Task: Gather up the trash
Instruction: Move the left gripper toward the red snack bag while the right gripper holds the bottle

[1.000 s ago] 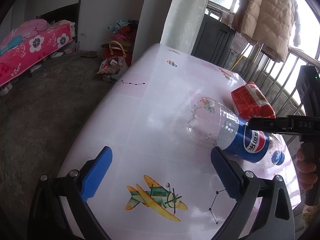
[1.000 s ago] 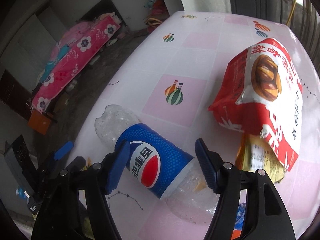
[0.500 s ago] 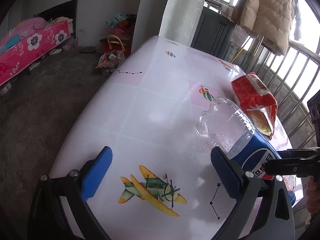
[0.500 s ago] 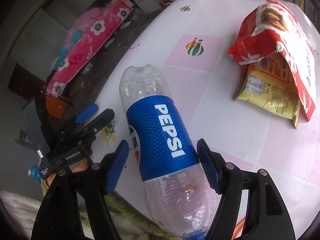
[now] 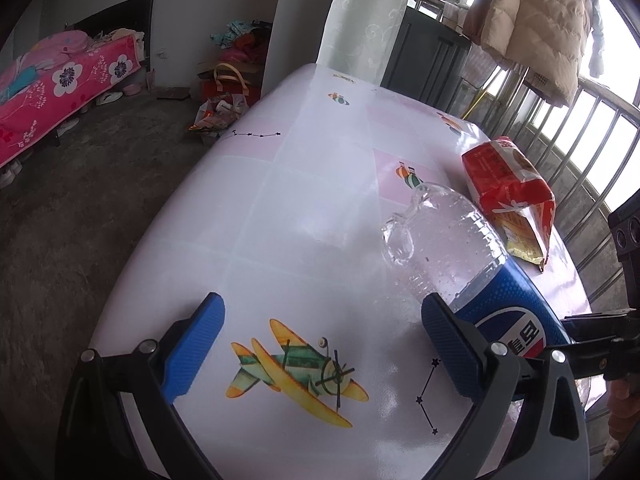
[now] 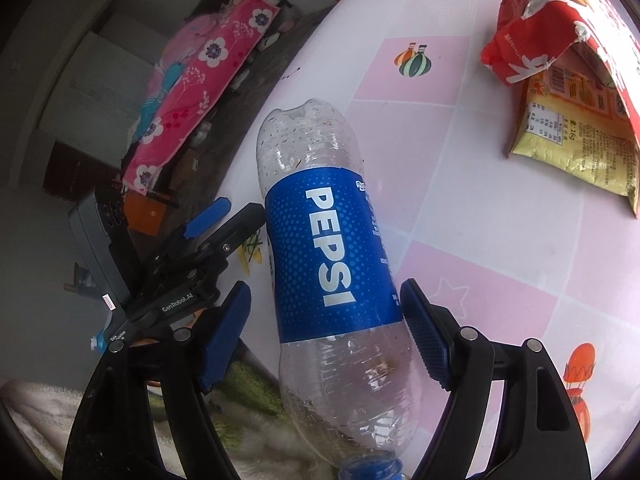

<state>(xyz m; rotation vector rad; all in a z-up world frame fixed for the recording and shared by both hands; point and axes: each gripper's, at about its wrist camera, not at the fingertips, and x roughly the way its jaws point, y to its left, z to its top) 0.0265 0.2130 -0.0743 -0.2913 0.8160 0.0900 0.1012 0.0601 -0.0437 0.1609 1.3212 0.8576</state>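
A clear Pepsi bottle [image 6: 332, 248] with a blue label lies lengthwise between the fingers of my right gripper [image 6: 324, 292], its blue cap toward the camera. The jaws are opening: the right pad is at the bottle's side and the left pad stands apart from it. In the left wrist view the bottle [image 5: 452, 240] slants up at the right over the table [image 5: 312, 184]. A red snack bag [image 6: 560, 20] lies over a yellow wrapper [image 6: 580, 136] farther back. My left gripper [image 5: 320, 308] hangs open above an aeroplane print, with nothing between its fingers.
The table edge runs close by on the left, with bare floor below. A pink flowered bed [image 5: 60, 88] and bags [image 5: 224, 100] stand beyond it. A balcony railing [image 5: 600, 140] and a hanging jacket [image 5: 532, 20] are at the right. A pale cloth [image 6: 248, 400] lies below the right gripper.
The bottle swung from lying crosswise to pointing along the right gripper's fingers, its label now reading PEPSI. The right jaws have widened. The left gripper stayed nearly still.
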